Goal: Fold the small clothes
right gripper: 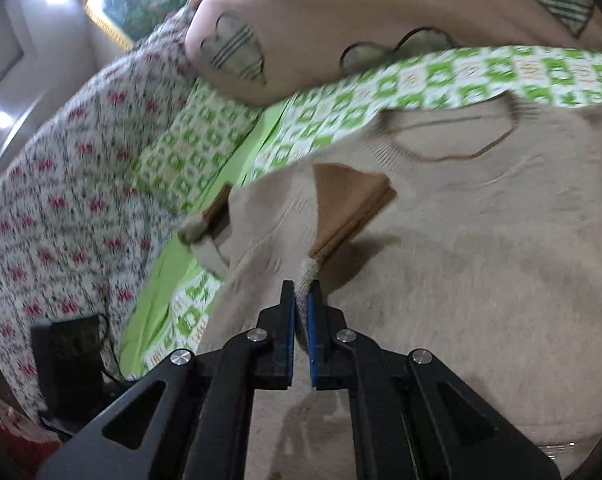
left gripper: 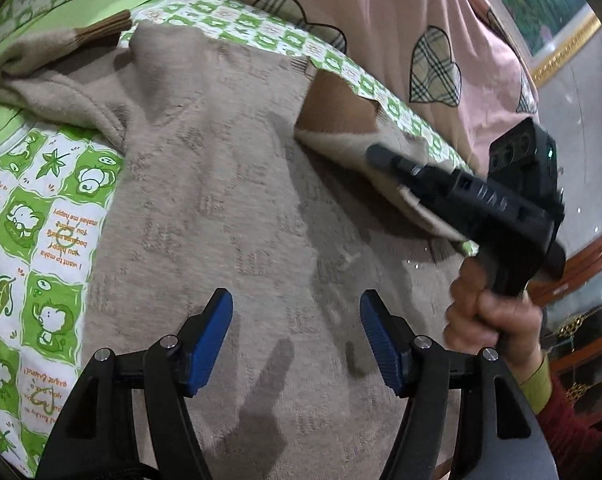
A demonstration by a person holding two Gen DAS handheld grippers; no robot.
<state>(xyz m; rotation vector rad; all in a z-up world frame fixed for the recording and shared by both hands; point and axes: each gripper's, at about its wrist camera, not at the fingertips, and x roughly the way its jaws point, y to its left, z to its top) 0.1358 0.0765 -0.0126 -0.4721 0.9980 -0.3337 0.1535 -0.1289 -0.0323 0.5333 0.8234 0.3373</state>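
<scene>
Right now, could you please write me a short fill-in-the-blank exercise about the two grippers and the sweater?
1. The right gripper is shut on the sweater's ____.
2. The left gripper hovers over the beige sweater with its jaws ____.
3. The sweater lies on a sheet checked in white and ____.

Missing words: sleeve; open; green

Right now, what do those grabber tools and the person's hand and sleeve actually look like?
Each hand-held gripper, left and right, has black angular linkage arms with silver pivot pins and two ridged blue pads. The right one's black pistol-style body carries a small green light. The hand on it is bare, with a yellow-green cuff over a dark red sleeve.
</scene>
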